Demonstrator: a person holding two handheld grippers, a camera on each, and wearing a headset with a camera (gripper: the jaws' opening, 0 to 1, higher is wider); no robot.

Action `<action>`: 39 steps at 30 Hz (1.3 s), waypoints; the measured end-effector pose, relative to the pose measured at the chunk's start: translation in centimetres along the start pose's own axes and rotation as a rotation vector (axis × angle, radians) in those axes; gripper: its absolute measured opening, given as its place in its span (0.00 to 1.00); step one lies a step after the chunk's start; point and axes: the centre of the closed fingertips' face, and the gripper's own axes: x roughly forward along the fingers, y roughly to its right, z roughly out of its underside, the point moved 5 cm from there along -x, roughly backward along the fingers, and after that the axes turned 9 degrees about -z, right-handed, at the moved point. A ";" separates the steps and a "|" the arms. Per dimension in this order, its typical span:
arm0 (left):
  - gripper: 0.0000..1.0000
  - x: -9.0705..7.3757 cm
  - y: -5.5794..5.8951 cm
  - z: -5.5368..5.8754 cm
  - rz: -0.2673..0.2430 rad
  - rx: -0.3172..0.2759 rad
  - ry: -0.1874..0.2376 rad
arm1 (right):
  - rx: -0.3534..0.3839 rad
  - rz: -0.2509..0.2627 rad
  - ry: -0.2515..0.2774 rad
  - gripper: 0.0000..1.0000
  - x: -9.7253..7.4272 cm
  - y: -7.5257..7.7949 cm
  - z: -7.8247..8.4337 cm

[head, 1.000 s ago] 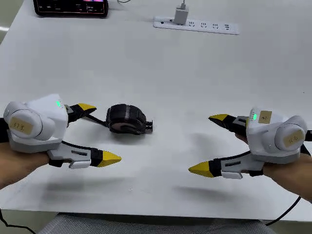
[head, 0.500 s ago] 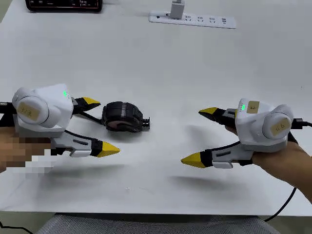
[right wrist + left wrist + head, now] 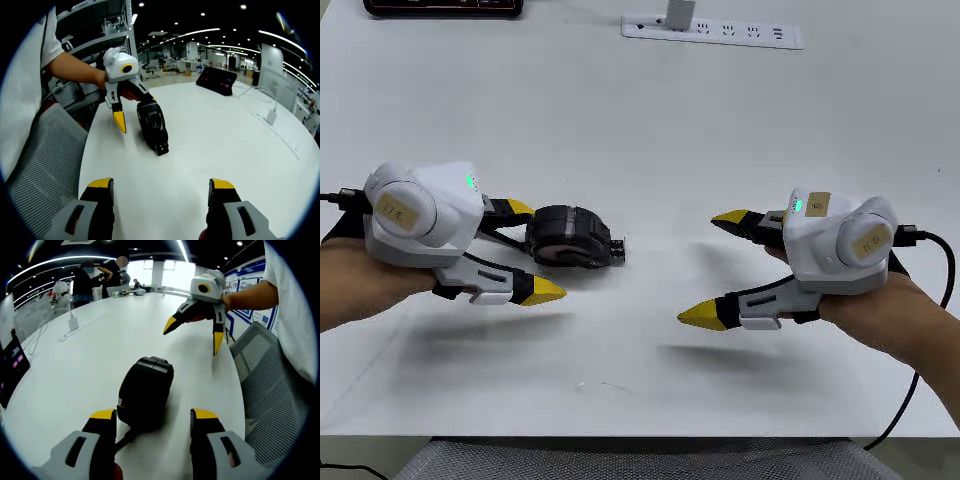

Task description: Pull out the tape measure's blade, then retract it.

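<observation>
tape measure [image 3: 573, 237], partly between left tool's [image 3: 538, 250] jaws

Tape measure [image 3: 145, 392] seemingly between spread fingers [image 3: 103, 416].

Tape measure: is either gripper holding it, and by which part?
Neither. The left gripper, open, straddles the tape measure without clamping; the right gripper is open, apart.

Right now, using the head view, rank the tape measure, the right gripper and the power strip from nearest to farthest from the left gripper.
1. tape measure, just ahead of the left gripper's open jaws.
2. right gripper, off to the right, facing it.
3. power strip, far back, at the top of the view.
</observation>
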 end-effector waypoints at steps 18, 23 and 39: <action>0.33 1.0 -1.1 -0.5 0.018 0.077 -0.019 | 0.001 -0.008 0.002 0.75 0.5 0.4 -0.1; 0.30 1.0 -1.2 -0.5 0.031 0.096 -0.046 | -0.001 -0.016 0.003 0.75 0.9 0.4 -0.2; 0.28 1.2 -1.4 -0.5 0.012 0.193 -0.151 | -0.018 -0.040 0.007 0.72 2.4 0.7 -0.9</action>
